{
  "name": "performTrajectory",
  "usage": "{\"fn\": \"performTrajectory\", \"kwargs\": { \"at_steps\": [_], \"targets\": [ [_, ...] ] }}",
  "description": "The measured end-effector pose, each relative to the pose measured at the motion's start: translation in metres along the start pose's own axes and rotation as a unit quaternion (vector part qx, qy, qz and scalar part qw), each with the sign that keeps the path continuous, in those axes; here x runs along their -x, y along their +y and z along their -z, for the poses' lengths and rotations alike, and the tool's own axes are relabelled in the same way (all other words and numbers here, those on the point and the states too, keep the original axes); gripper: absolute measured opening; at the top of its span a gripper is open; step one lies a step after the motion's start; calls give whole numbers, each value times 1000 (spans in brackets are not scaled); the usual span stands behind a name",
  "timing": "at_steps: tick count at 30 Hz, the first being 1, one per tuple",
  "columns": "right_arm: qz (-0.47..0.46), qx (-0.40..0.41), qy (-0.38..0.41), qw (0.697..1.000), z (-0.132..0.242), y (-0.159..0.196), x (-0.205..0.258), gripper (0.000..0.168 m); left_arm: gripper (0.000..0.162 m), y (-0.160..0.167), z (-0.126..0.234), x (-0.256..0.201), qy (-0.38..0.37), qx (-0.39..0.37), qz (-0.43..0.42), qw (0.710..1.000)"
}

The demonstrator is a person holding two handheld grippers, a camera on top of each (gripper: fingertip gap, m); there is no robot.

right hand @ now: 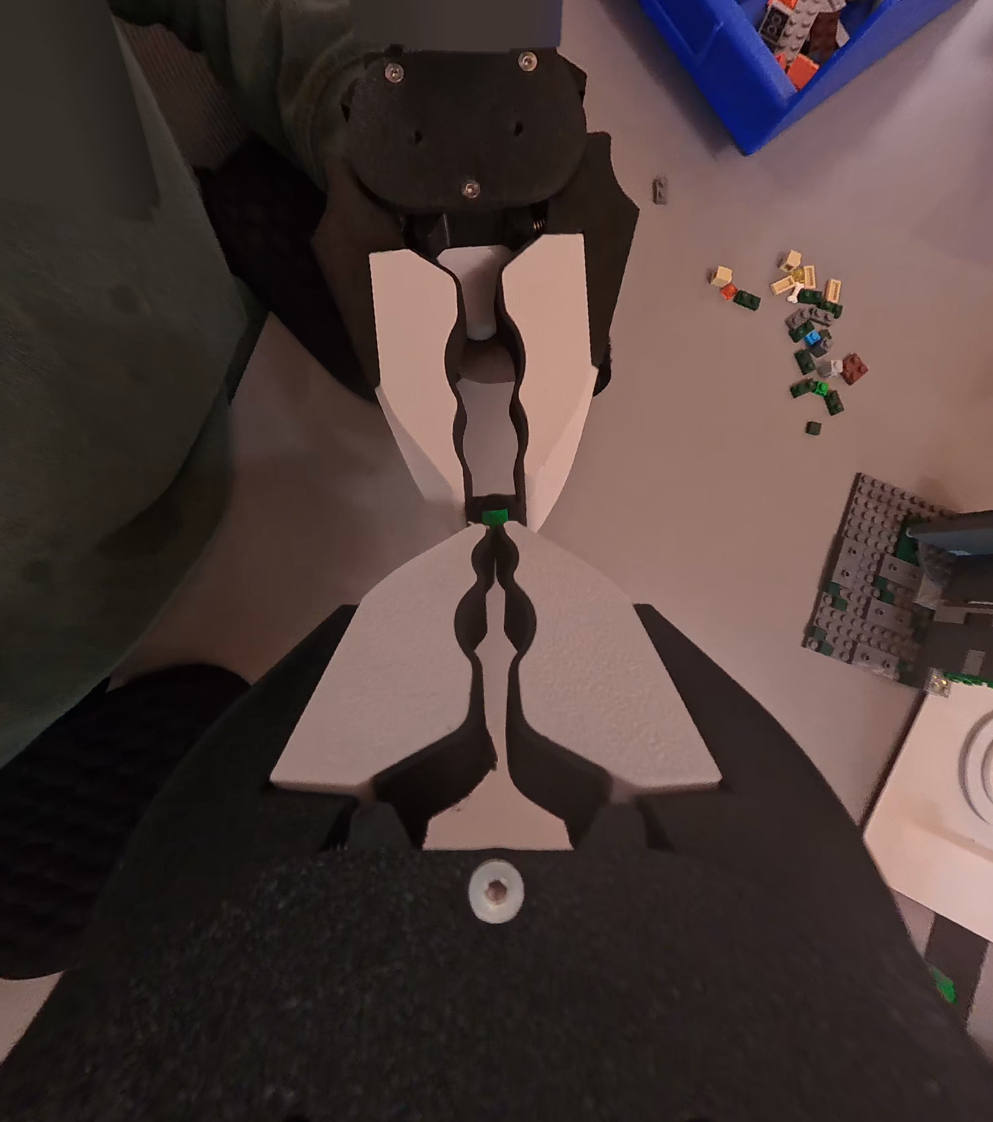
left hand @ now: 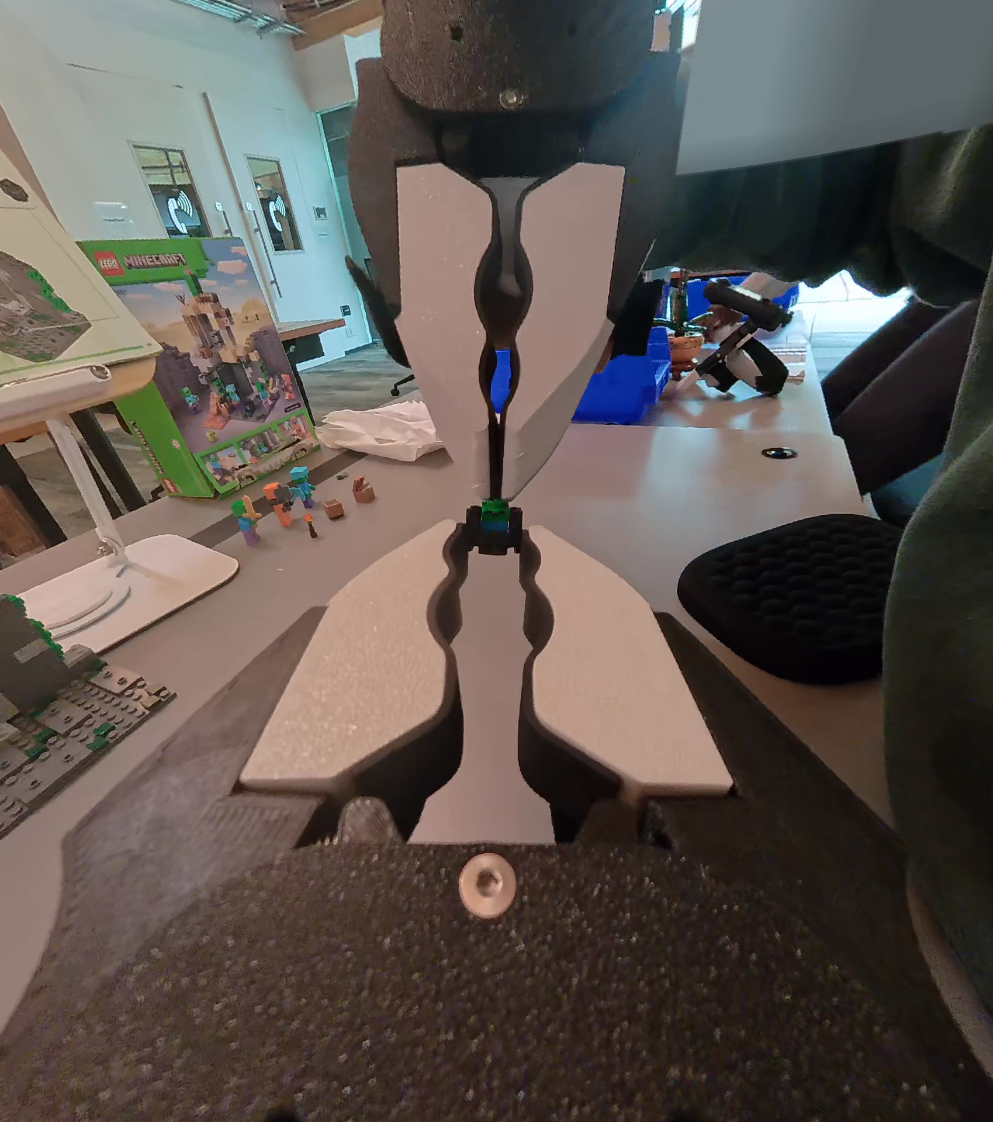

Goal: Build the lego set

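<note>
A small Lego figure (left hand: 494, 527) with a green head and a blue body is held above the grey table, between my left gripper's (left hand: 494, 534) tips. The left gripper is shut on it. My right gripper (left hand: 497, 490) comes down from above, its fingers closed together, tips touching the top of the green head. In the right wrist view my right gripper (right hand: 494, 529) is shut, with the green head (right hand: 494, 517) just beyond its tips. There the left gripper (right hand: 494, 509) clamps the figure from the far side. The figure's lower body is hidden there.
A partly built grey model on a baseplate (left hand: 26, 698) (right hand: 882, 607) sits beside a white stand (left hand: 135, 583) (right hand: 967, 819) with the instruction booklet (left hand: 26, 291). Also on the table are the set box (left hand: 220, 364), several minifigures (left hand: 281, 504), loose bricks (right hand: 809, 340), a blue bin (right hand: 749, 103) and a black pad (left hand: 785, 595). My left and right fingertips are right by each other.
</note>
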State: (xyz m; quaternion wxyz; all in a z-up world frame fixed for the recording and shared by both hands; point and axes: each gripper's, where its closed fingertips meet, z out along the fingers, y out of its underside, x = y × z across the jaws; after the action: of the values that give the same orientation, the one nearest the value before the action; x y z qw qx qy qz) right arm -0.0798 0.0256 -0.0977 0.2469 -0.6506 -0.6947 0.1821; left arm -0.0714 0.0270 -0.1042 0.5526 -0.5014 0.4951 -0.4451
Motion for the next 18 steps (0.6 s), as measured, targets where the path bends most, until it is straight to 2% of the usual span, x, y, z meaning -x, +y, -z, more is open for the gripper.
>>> {"fn": "performTrajectory", "kwargs": {
  "at_steps": [1, 18],
  "targets": [
    [-2, -7, 0, 1000, 0, -1, 0, 0, 15, -1, 1, 0, 2, -3, 5, 1000],
    [7, 3, 20, 1000, -5, 9, 6, 0, 15, 7, -3, -7, 11, 23, 0, 1000]
  ]
}}
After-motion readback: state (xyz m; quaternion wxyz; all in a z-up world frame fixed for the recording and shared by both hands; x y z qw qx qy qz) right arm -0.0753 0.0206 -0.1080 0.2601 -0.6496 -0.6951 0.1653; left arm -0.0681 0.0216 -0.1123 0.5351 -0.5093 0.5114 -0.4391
